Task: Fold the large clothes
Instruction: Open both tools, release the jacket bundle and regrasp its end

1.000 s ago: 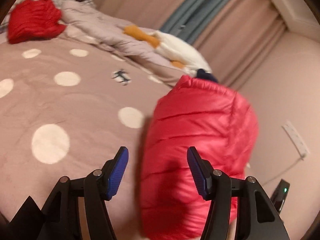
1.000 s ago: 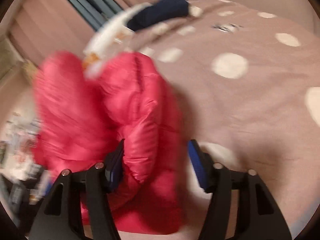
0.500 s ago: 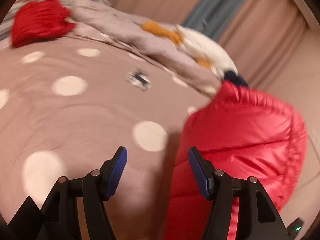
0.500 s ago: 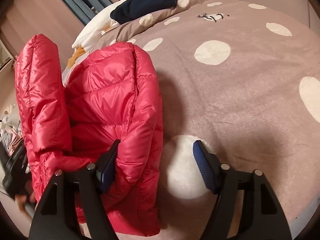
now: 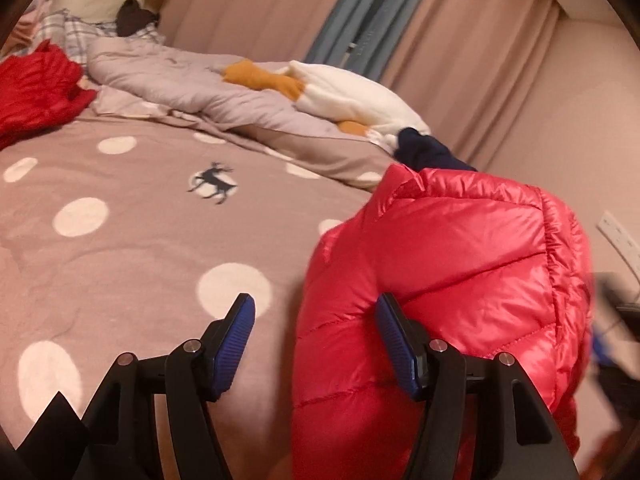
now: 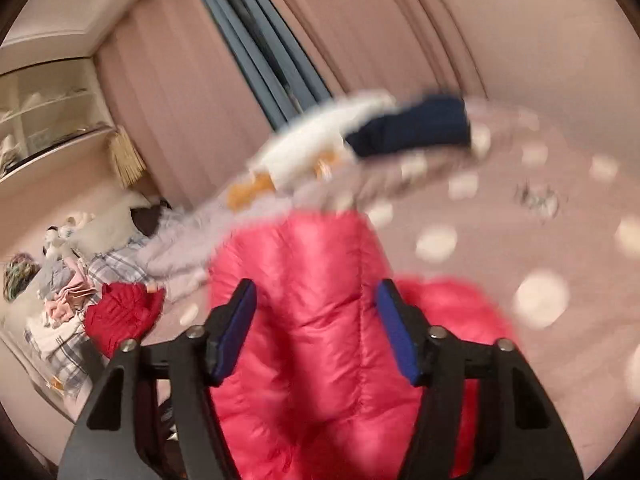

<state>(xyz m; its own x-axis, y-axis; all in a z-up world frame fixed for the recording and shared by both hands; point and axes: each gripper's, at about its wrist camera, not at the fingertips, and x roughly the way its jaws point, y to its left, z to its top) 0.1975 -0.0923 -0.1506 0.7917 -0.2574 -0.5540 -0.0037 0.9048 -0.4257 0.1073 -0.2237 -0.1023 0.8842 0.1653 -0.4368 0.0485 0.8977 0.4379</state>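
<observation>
A shiny red puffer jacket [image 5: 460, 280] lies bunched at the right edge of the bed, partly hanging over it. My left gripper [image 5: 314, 344] is open; its right finger pad [image 5: 394, 344] touches the jacket's left side, its left pad is over the cover. In the blurred right wrist view the jacket [image 6: 304, 320] rises between the open fingers of my right gripper [image 6: 314, 332], which do not press it.
The bed has a pink-brown cover with white dots [image 5: 120, 240]. A second red garment [image 5: 36, 88] lies at the far left, a lilac duvet [image 5: 180, 88], a white and orange plush [image 5: 340, 96] and a navy garment [image 5: 428, 152] at the back. A wall [image 5: 580, 140] is on the right.
The right wrist view has swung up and left and is now blurred, with the jacket between its fingers. The left gripper has shifted so that the jacket sits against its right finger.
</observation>
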